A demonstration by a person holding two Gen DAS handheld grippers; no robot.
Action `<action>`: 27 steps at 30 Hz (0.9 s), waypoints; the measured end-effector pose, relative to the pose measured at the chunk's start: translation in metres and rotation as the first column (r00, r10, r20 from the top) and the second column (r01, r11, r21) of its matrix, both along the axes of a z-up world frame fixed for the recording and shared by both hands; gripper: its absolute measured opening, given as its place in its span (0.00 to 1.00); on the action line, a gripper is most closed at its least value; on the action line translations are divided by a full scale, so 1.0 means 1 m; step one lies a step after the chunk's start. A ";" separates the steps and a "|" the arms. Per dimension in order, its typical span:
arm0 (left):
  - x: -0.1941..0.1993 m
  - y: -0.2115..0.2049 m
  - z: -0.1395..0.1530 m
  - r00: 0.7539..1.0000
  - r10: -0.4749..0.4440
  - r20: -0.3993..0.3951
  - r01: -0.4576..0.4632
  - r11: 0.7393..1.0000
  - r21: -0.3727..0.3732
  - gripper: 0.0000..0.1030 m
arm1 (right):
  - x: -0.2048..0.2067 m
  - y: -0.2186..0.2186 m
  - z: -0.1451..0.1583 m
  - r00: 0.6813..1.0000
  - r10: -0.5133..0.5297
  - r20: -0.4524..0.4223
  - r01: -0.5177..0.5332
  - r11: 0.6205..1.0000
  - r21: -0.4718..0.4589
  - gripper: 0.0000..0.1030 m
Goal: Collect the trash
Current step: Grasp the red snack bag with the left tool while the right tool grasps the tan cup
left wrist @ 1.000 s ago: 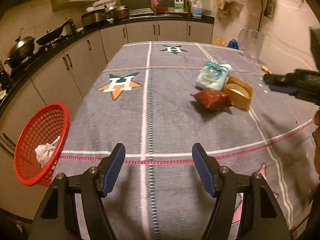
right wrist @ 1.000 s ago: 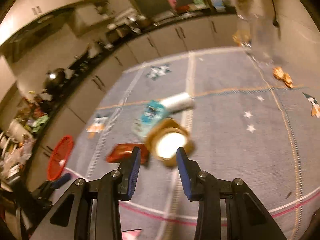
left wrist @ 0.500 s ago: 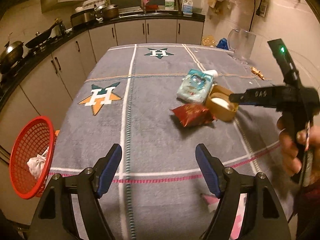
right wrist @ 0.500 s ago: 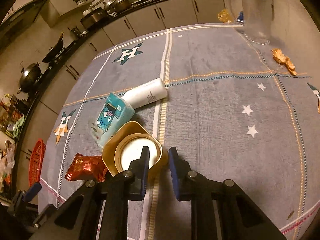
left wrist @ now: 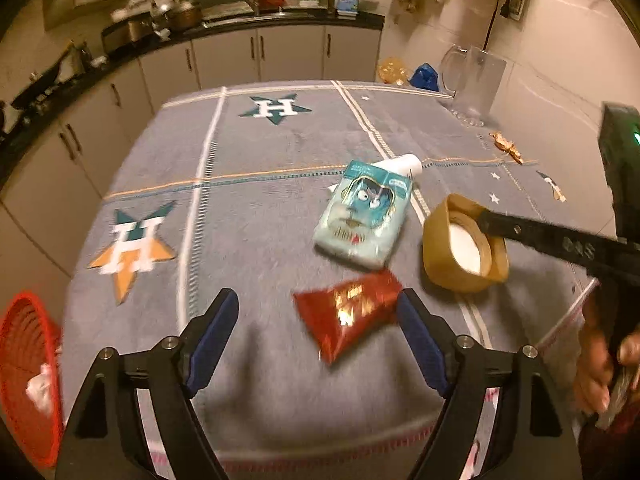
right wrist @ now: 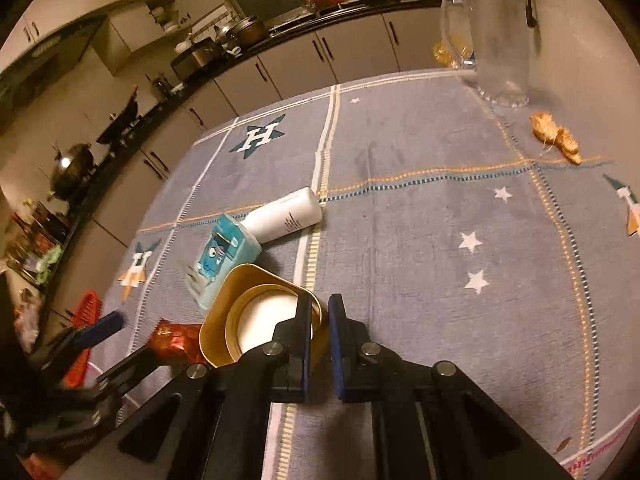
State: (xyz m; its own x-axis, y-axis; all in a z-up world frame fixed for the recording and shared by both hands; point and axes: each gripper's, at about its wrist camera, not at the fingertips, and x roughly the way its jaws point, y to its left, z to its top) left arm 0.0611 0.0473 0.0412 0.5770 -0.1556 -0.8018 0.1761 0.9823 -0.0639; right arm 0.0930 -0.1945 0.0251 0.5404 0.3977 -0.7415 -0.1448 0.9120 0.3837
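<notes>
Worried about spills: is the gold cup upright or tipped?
Tipped. The gold cup is tilted, its mouth facing sideways, its rim pinched by the right gripper.

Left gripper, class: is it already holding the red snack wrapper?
No. The left gripper is wide open, and the red snack wrapper lies loose on the tablecloth between its fingers.

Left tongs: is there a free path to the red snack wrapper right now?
Probably yes. The left tongs are open, and the red wrapper lies flat on the cloth just ahead, toward their right finger, with nothing over it. The right tongs are busy clamping the cup beside it.
</notes>
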 end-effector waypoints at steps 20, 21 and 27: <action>-0.024 -0.044 -0.021 0.980 -0.196 -0.032 0.198 0.978 0.061 0.78 | -0.003 -0.021 0.005 0.998 -0.054 0.010 0.054 0.998 0.024 0.09; -0.020 -0.043 -0.021 0.982 -0.185 -0.035 0.187 0.981 0.043 0.78 | -0.003 -0.021 0.005 0.998 -0.057 0.012 0.057 0.998 0.024 0.09; -0.013 -0.054 -0.028 0.977 -0.210 -0.032 0.211 0.977 0.021 0.71 | -0.002 -0.026 0.004 0.997 -0.078 0.011 0.078 0.997 0.022 0.09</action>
